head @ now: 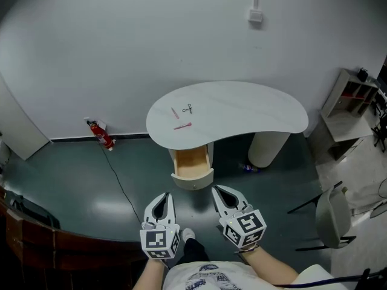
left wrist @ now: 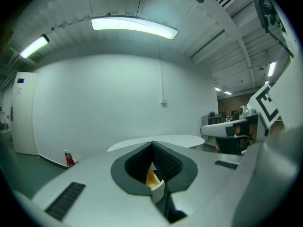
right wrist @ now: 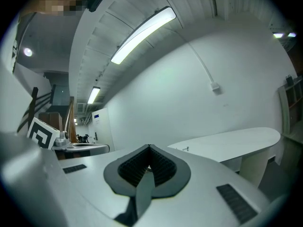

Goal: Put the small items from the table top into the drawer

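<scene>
A white curved table [head: 242, 110] stands ahead of me by the wall. On its left part lie small scissors [head: 188, 108], a pink stick [head: 182, 125] and a second thin pinkish item [head: 175, 113]. Below that end a wooden drawer [head: 192, 165] is pulled out open. My left gripper [head: 167, 194] and right gripper [head: 216, 189] hover over the floor short of the drawer, both shut and holding nothing. In the left gripper view the drawer [left wrist: 152, 178] shows through the hollow behind the left gripper [left wrist: 152, 143] tips. The right gripper [right wrist: 149, 146] points toward the table [right wrist: 236, 143].
A red fire extinguisher [head: 103, 136] stands by the wall at left, with a cable trailing across the floor. A white pedestal [head: 268, 148] carries the table, a bottle [head: 249, 168] beside it. A chair [head: 332, 213] and a shelf unit [head: 354, 98] are at right, a wooden counter [head: 36, 234] at lower left.
</scene>
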Demonstrator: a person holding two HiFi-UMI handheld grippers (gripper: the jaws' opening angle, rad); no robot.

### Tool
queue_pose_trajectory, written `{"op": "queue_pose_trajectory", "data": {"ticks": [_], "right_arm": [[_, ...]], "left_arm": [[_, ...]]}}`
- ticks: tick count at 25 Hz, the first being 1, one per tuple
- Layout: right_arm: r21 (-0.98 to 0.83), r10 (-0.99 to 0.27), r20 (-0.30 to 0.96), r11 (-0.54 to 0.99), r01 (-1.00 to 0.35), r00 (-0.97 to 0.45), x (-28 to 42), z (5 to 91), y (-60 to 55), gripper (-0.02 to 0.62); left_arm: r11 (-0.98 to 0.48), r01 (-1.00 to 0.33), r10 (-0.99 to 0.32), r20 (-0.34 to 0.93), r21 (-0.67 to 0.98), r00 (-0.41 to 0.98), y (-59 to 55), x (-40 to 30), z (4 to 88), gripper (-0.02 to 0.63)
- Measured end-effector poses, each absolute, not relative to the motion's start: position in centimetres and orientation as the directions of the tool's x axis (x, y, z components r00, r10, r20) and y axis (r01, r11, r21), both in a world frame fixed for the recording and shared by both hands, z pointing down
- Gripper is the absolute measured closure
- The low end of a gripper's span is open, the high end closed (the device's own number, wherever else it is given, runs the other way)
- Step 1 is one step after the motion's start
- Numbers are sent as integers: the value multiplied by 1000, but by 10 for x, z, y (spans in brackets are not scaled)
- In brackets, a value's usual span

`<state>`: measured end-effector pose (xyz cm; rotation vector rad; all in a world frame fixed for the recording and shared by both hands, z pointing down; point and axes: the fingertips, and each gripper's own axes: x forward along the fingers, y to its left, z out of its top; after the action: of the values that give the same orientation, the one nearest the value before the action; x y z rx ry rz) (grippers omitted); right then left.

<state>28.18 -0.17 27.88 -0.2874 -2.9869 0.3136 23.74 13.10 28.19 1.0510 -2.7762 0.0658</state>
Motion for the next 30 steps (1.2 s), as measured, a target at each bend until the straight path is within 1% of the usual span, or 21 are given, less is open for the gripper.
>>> {"op": "queue_pose_trajectory", "data": {"ticks": [9, 16, 30], "right_arm": [[-208, 145, 116, 971, 119, -983, 162, 285, 13, 575], [-213, 99, 122, 974, 72, -988, 88, 285, 23, 575], [-227, 64, 169, 974, 25, -983, 18, 306, 12, 575]], "left_arm": [[719, -695, -686, 192, 28, -702, 146, 115, 291, 586], [698, -716, -705, 207, 33, -678, 161, 35, 297, 586], [675, -734, -728, 227, 72, -647, 153, -39, 313, 586]]}}
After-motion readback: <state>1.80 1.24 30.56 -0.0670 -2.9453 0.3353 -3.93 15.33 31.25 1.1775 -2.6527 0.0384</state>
